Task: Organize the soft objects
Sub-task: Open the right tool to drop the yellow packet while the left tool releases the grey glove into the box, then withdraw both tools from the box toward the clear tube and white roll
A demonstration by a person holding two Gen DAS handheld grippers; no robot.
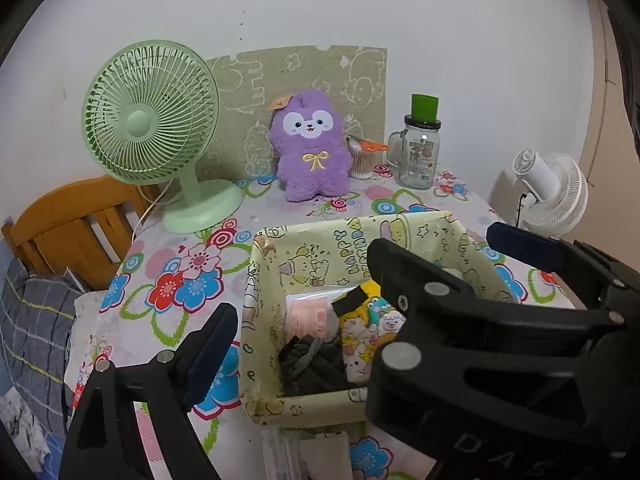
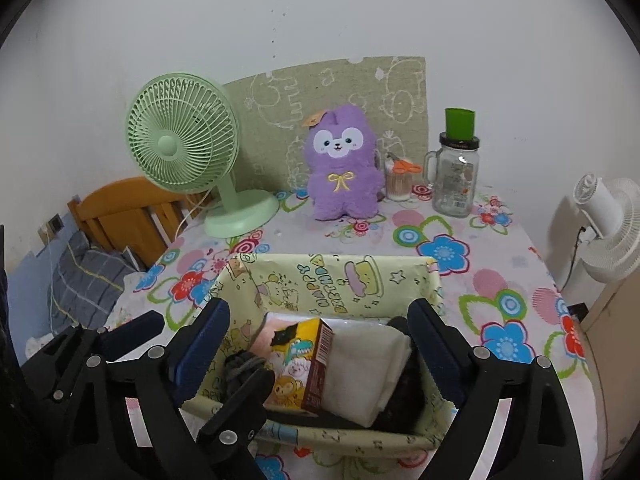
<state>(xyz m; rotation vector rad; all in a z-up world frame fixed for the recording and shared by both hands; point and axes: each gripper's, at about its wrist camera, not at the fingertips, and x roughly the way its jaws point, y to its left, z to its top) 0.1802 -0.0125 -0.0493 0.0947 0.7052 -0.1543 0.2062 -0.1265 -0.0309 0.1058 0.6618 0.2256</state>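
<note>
Yellow printed storage box (image 2: 328, 292) is holding a white folded cloth (image 2: 368, 372), cartoon-printed carton (image 2: 304, 364) and dark item; left gripper (image 1: 304, 304) and right gripper (image 2: 320, 344) are standing wide, gripping nothing.

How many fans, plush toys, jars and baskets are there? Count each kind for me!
Fans: 2, a green desk fan and a white fan
Plush toys: 1, the purple plush
Glass jars: 1, the mason jar mug
Baskets: 1, the yellow fabric basket
Total: 5
</note>
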